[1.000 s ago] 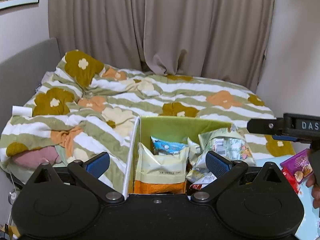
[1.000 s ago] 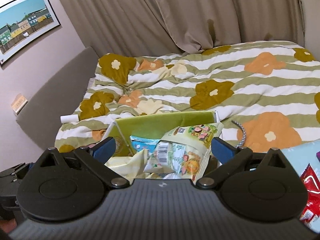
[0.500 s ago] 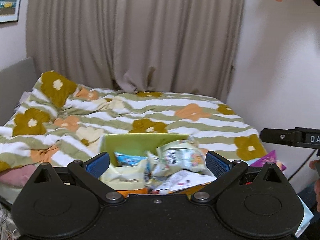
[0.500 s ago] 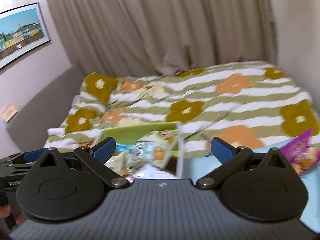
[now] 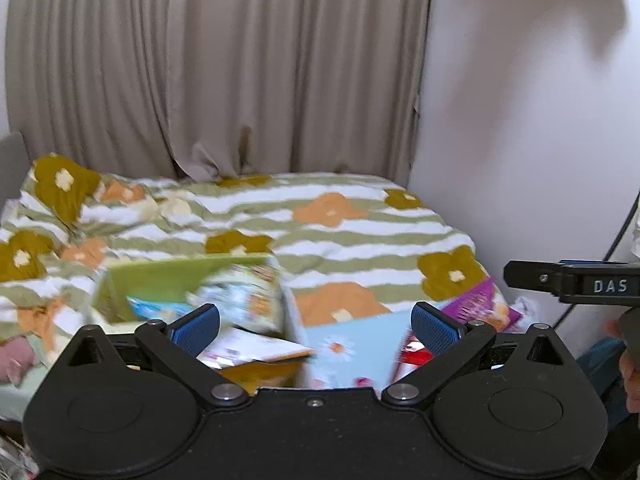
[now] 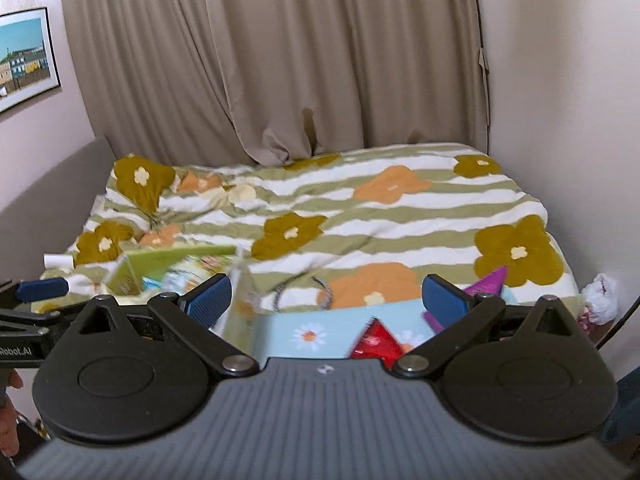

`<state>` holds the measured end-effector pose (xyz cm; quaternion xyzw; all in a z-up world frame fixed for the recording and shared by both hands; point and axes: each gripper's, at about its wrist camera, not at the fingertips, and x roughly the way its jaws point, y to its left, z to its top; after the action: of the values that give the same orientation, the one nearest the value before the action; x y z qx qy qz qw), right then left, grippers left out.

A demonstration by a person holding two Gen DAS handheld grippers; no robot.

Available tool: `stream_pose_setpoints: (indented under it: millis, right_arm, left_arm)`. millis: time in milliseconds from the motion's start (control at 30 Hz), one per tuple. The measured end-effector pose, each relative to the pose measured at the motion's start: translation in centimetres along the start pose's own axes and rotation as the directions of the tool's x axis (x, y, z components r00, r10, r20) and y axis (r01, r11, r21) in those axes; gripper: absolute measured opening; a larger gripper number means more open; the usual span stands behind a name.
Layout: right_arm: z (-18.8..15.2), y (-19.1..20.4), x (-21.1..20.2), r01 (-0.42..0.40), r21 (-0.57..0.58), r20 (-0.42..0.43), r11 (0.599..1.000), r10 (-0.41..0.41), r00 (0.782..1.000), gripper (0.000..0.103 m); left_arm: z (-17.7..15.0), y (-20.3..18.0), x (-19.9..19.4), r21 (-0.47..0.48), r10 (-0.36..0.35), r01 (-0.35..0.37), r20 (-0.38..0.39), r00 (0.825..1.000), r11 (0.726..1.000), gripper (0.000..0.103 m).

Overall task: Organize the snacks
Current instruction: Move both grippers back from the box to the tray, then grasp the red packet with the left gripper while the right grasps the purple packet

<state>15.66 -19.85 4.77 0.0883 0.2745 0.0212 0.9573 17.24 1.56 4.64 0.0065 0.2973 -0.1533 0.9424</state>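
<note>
**Onlooker by the door:** Snacks split two ways at the foot of the bed: a green box (image 5: 160,280) on the left, crammed with packets, and loose ones on a pale blue flowered mat (image 5: 344,340) to its right. A red packet (image 6: 376,340) and a purple packet (image 6: 490,280) lie on that mat.

**Onlooker by the wall:** And the two tools?

**Door:** Both held up over the near edge, both empty. The left gripper (image 5: 316,324) has its blue pads spread wide, nothing between them. The right gripper (image 6: 326,298) is spread just as wide.

**Wall:** Which is better placed for the loose ones?

**Door:** The right, I would say. In its own view the red packet sits low and just right of centre, between its pads, one corner pointing up toward the bed (image 6: 360,220). The purple one pokes up behind its right pad. From the left wrist view both packets sit far right, near or beyond that tool's right pad.

**Wall:** So the box is the left one's side.

**Door:** Yes, the box lies left of centre for both, and nearer the left tool. Carrying a packet means a sweep from mat to box, right to left.

**Wall:** How does the purple one lie?

**Door:** Slanted, as far as I can tell; the near things are smeared with blur.
</note>
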Motion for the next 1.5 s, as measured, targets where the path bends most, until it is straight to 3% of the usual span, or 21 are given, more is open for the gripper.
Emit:
stream_pose_setpoints:
  millis: [267, 433, 533, 700, 867, 1200, 1300, 1500]
  right_arm:
    - [-0.5, -8.2, 1.2, 0.011, -0.054, -0.059, 0.998, -0.014, 0.998, 0.103]
    - [-0.9, -13.2, 3.2, -0.026, -0.042, -0.111, 0.999, 0.021, 0.994, 0.103]
    - [-1.1, -15.7, 5.0, -0.054, -0.045, -0.145, 0.998, 0.047, 0.988, 0.103]
    - [-1.5, -18.6, 8.8, -0.094, -0.063, -0.204, 0.994, 0.079, 0.976, 0.103]
    - [-1.7, -20.1, 12.2, -0.124, -0.075, -0.251, 0.989, 0.102, 0.963, 0.103]
    - [-3.0, -20.7, 18.0, -0.183, -0.085, -0.343, 0.979, 0.143, 0.928, 0.103]
    - [-3.5, -20.8, 19.3, -0.192, -0.082, -0.37, 0.978, 0.15, 0.917, 0.103]
    - [-4.0, -21.1, 20.9, -0.211, -0.066, -0.399, 0.975, 0.168, 0.901, 0.103]
  left_arm:
    - [-1.8, -7.9, 5.5, -0.039, -0.023, 0.018, -0.13, 0.991, 0.999, 0.103]
    - [-2.7, -11.5, 8.9, -0.058, -0.012, 0.001, -0.184, 0.983, 0.998, 0.103]
    - [-3.5, -13.5, 11.2, -0.01, 0.003, -0.005, -0.193, 0.981, 1.0, 0.103]
    - [-5.0, -16.4, 15.5, 0.189, 0.065, -0.023, -0.22, 0.973, 0.982, 0.103]
    - [-6.5, -18.5, 18.9, 0.333, 0.083, 0.013, -0.272, 0.959, 0.943, 0.103]
    - [-9.6, -19.6, 24.6, 0.451, 0.186, 0.001, -0.371, 0.91, 0.892, 0.103]
    - [-9.7, -19.5, 24.8, 0.472, 0.19, -0.005, -0.345, 0.919, 0.882, 0.103]
    - [-9.4, -18.9, 25.1, 0.43, 0.155, 0.014, -0.356, 0.922, 0.903, 0.096]
